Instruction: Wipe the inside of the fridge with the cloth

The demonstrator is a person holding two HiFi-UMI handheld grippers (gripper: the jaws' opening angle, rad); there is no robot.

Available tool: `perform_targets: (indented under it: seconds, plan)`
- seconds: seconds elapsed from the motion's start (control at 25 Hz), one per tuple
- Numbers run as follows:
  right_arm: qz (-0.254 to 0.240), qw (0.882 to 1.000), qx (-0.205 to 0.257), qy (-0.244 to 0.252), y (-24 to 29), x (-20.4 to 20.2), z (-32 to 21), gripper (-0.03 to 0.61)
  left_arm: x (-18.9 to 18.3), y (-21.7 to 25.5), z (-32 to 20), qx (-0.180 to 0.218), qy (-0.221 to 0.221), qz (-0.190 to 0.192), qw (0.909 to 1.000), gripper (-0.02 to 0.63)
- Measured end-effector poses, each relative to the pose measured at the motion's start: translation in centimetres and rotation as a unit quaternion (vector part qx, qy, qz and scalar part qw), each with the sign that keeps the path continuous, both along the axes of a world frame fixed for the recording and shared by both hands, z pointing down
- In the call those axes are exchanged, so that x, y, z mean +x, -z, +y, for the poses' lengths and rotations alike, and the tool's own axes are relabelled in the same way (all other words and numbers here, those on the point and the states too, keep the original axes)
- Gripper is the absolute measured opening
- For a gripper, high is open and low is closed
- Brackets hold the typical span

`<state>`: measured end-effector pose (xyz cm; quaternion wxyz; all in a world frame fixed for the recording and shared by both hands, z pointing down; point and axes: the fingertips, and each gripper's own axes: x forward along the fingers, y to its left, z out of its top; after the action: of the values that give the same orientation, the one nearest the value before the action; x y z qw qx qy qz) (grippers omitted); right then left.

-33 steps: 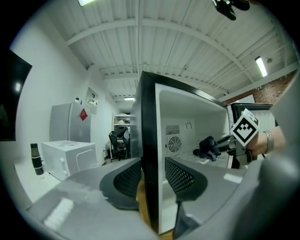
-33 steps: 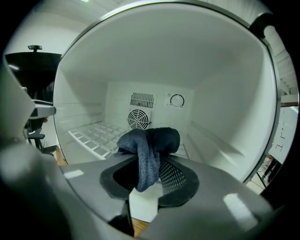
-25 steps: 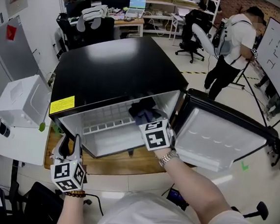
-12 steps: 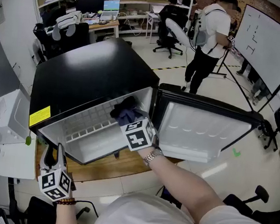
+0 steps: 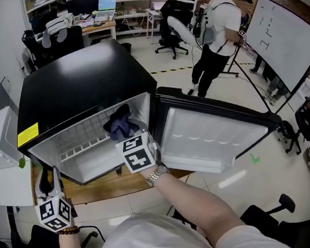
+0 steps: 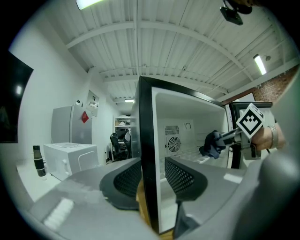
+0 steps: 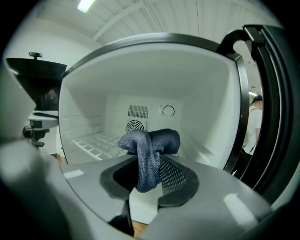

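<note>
- Office desks (image 5: 99, 25) behind; fridge (image 5: 81, 94) stands open, centre frame.
- Right gripper (image 7: 150, 177) pinches cloth (image 7: 147, 143) just inside the fridge opening.
- Left gripper (image 6: 152, 176), lower left: jaws spread, holding nothing.
- Likely step: wiping; next, press cloth against an inner wall.

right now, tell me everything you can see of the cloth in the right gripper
The dark blue knitted cloth is bunched into a soft wad, pinched in the right gripper, one fold hanging down between its jaws. It sits just inside the open black fridge, near the door side, above the white wire shelf. Whether it touches a wall is unclear.
</note>
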<state>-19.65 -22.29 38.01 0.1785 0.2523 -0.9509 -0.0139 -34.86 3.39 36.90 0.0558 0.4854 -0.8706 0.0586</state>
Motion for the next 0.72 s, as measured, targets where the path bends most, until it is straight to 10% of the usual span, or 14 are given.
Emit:
perform_targets:
  seconds: [0.2, 0.72]
  plan:
    - [-0.026, 0.999, 0.005, 0.044, 2.0, 0.1, 2.2, 0.103, 3.2, 0.1, -0.2, -0.003, -0.013, -0.028, 0.9995, 0.112]
    - [-0.051, 0.986, 0.039, 0.154, 5.1, 2.3, 6.9, 0.103, 12.3, 0.7, -9.7, 0.026, -0.224, 0.034, 0.9738, 0.188]
